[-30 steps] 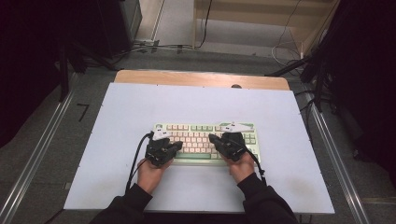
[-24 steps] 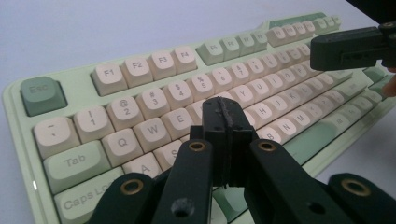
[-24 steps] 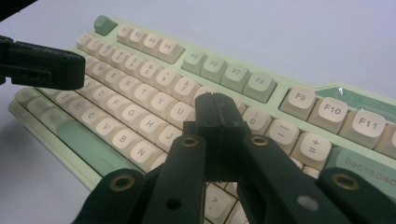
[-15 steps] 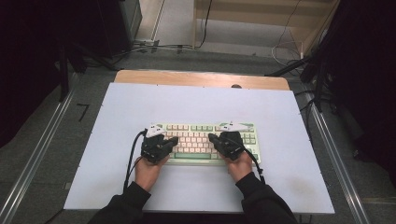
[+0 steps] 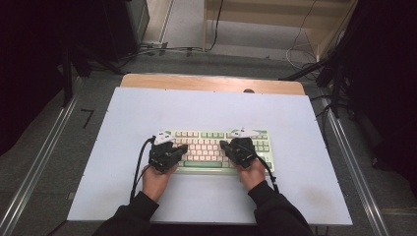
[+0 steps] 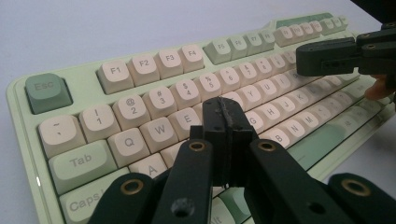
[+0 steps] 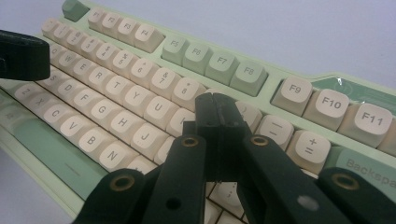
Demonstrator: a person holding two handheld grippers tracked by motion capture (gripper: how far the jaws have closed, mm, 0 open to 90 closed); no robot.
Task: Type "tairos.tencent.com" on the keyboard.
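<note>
A mint-green keyboard (image 5: 205, 146) with cream keys lies on the white table top (image 5: 206, 105). My left gripper (image 5: 184, 147) hovers over its left half, pointing right; my right gripper (image 5: 223, 144) is over its right half, pointing left. In the left gripper view the shut jaws (image 6: 227, 111) sit just above the keys (image 6: 161, 100) near the R and F, with the keyboard (image 6: 140, 70) spreading behind and the other gripper (image 6: 327, 58) at the upper right. In the right gripper view the shut jaws (image 7: 215, 106) hang over the keyboard (image 7: 210, 65) by the I and O keys. Nothing is held.
The white top covers a wooden table (image 5: 211, 82), whose far edge shows. Metal rails (image 5: 344, 147) run along both sides. Cables (image 5: 140, 167) trail from the grippers toward the person's sleeves (image 5: 275, 211). Dark equipment and wires stand beyond the table.
</note>
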